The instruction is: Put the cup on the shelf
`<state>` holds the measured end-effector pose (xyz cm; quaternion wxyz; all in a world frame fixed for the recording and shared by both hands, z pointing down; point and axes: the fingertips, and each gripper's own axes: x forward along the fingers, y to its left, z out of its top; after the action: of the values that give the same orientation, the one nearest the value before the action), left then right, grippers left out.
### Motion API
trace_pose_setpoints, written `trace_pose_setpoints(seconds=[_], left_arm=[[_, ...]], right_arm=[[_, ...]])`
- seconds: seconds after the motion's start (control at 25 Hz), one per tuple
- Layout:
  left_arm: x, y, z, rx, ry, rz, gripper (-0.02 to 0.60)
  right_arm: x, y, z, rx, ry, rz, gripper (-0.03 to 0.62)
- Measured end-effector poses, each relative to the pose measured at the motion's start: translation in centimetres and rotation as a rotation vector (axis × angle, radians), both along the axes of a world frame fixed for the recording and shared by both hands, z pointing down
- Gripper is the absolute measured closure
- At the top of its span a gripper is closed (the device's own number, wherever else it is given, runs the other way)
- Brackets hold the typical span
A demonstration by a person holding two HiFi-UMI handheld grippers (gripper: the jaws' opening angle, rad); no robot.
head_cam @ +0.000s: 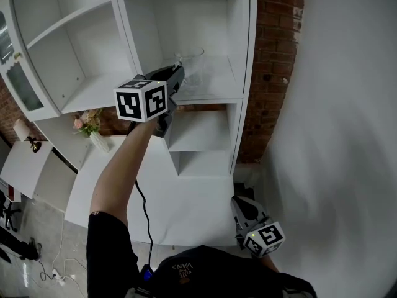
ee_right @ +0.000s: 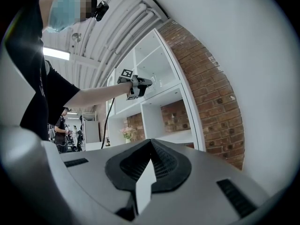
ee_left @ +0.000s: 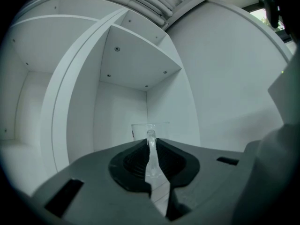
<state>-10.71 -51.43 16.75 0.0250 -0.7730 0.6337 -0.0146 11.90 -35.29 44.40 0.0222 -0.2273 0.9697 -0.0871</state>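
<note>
Between the left gripper (ee_left: 151, 142) fingers (ee_left: 129, 161) sits the cup (ee_left: 139, 129) wall, pinched.

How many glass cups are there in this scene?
1. The clear cup is in the upper right compartment of the white shelf, its wall pinched in the left claw. No other shows, though the lower compartments are partly hidden.

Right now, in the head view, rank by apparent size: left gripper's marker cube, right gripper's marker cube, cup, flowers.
1. Left gripper's marker cube: largest, partly because it's nearer the camera.
2. Right gripper's marker cube.
3. Flowers and cup: too alike to rank.
</note>
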Motion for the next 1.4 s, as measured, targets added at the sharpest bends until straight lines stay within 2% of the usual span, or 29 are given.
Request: trace_pose_setpoints(seconds=[0.28, 0.88, 1.12, 1.4], left_arm=[[-0.2, -2.0, 0.2, -0.073, -0.064, -0.084, 0.545], [-2.1, -5.3, 0.8, -0.215, -0.024, -0.22, 0.543], [-1.7, -5.3, 0.7, -0.207, -0.035, -0.199, 0.544], [-0.7, -4.1, -0.1, -0.104, -0.052, -0.116, 0.515]], right_arm=[[0.6, 0.1, -0.1, 0.01, -0.002, 0.005, 0.595], [1.3, 0.2, 0.0, -0.009, -0.012, 0.063, 0.595], [0.7, 0.5, -0.1, -0.013, -0.005, 0.073, 0.595], [-0.9, 1.9, -0.6, 0.0, 0.009, 0.075, 0.595]])
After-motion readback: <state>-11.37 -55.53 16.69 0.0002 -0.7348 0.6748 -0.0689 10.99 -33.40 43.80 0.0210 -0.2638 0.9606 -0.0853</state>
